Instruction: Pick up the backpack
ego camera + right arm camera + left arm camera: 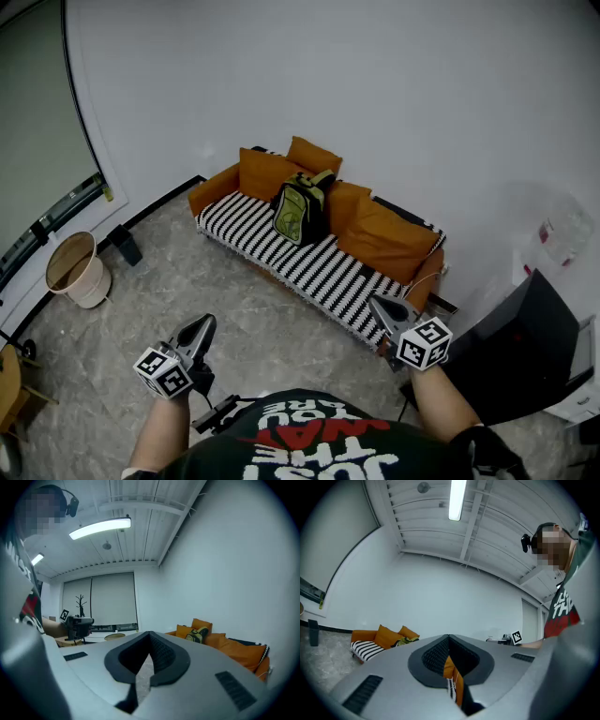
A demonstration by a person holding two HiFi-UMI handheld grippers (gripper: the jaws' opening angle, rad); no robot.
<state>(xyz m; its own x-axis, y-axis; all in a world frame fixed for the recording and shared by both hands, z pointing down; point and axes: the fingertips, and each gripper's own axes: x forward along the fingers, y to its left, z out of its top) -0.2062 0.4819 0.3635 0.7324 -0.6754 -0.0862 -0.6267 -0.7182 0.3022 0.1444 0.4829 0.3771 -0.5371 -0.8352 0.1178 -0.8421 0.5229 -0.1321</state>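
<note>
Backpack point(300, 208) leans on the sofa point(281, 255) cushions point(380, 239), well away. Left gripper point(199, 330) and right gripper point(387, 308) are closed and empty, probably just carried till the person gets closer.

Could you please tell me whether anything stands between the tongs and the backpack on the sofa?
Nothing visible does. Only bare floor lies between the left tongs, the right tongs and the sofa. The backpack leans upright among orange cushions on the striped seat, with nothing in front of it.
</note>
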